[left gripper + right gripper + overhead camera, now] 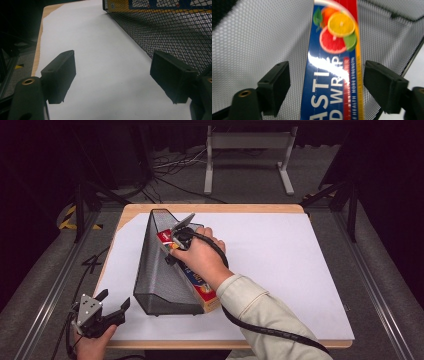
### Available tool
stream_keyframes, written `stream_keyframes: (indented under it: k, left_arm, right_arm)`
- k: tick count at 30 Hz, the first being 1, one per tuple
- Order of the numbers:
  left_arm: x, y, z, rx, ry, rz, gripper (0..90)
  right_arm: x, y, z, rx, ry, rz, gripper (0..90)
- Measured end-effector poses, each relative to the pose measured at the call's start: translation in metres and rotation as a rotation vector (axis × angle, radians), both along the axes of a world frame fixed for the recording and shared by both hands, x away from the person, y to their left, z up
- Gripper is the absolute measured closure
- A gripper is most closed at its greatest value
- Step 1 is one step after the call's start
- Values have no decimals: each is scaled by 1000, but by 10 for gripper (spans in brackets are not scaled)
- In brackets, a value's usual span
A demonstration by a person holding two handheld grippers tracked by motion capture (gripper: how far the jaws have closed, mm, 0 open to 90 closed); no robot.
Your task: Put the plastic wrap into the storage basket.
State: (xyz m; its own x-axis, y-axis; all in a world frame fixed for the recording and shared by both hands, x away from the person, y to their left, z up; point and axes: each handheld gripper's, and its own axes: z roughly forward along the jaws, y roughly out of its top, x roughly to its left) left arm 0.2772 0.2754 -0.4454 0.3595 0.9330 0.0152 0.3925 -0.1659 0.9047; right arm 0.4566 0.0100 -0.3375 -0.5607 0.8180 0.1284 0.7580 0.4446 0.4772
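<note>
From the high view, my right gripper (pixel 176 239) is up over the black mesh holder (pixel 160 270), which lies on its side on the white table cover (pixel 280 270), and the plastic wrap box (pixel 202 287) sits inside it, its near end poking out of the holder's open mouth towards me. My left gripper (pixel 114 306) waits at the near left corner of the table, well apart from the holder, jaws spread with nothing between them. Along the left gripper view I see both pads wide apart over bare white cover, the mesh holder (pixel 170 30) running off to one side. Now the right gripper view: the box (pixel 332 75) lies straight between my jaws, citrus picture up top, but there's a gap on each side, so the pads aren't pressing it; that gripper stands open around it. I'd say I'm at the letting-go stage, box placed in the holder. Next I need to lift my right gripper straight back without snagging the mesh or dragging the box out.
</note>
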Motion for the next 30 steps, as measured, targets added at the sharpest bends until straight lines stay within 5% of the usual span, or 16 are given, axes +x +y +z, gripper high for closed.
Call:
stream_keyframes:
  k: [6,11,18,30]
  left_arm:
    - [2,-2,0,-3,1,4,216]
    - [3,-3,0,-4,-1,0,216]
    - [5,-3,0,-11,2,-1,216]
    - [6,-6,1,5,-2,-11,216]
  right_arm:
    - [-12,-22,26,125,-136,62,201]
    - [-19,-35,41,195,-198,90,201]
    - [-41,-63,57,315,-276,200,201]
    - [-63,-96,62,333,-367,292,198]
